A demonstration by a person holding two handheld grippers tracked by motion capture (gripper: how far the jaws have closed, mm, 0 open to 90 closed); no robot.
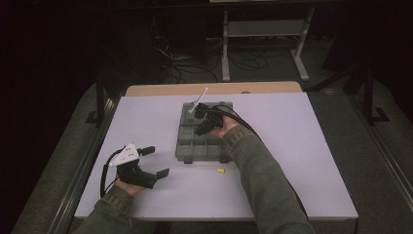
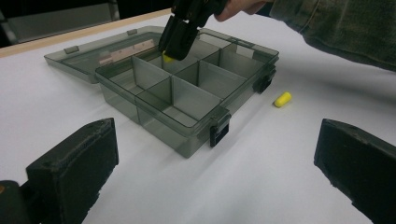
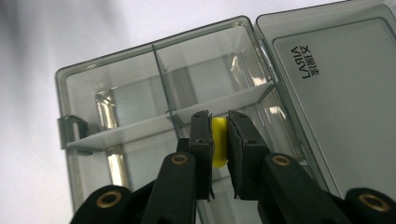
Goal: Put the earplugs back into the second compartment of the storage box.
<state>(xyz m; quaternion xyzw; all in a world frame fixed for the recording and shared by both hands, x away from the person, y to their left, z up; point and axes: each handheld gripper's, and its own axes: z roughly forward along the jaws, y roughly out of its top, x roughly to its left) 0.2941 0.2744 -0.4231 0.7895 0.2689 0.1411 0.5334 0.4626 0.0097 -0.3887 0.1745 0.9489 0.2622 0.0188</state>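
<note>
Right gripper (image 3: pixel 219 140), jaws nearly closed on a yellow plug (image 3: pixel 218 142), holds it over a back compartment of the open box (image 1: pixel 192 146) beside the lid (image 3: pixel 327 93); the plug's axis is hidden. Left gripper (image 1: pixel 155 161) rests wide open, empty. Second plug (image 2: pixel 282 99) lies on the table (image 1: pixel 292 146), angled towards the box, room all round.

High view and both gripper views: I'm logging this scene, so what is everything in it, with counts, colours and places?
Compartment box: 1, smoky grey, lid open, mid-table.
Held earplug: 1, yellow, between the right gripper's jaws over a compartment by the lid.
Loose earplug: 1, yellow, on the table beside the box's latch side.
Table: 1, white top.
Left gripper: 1, black, open, resting near the table's front left.
Right gripper: 1, black, shut on the earplug.
</note>
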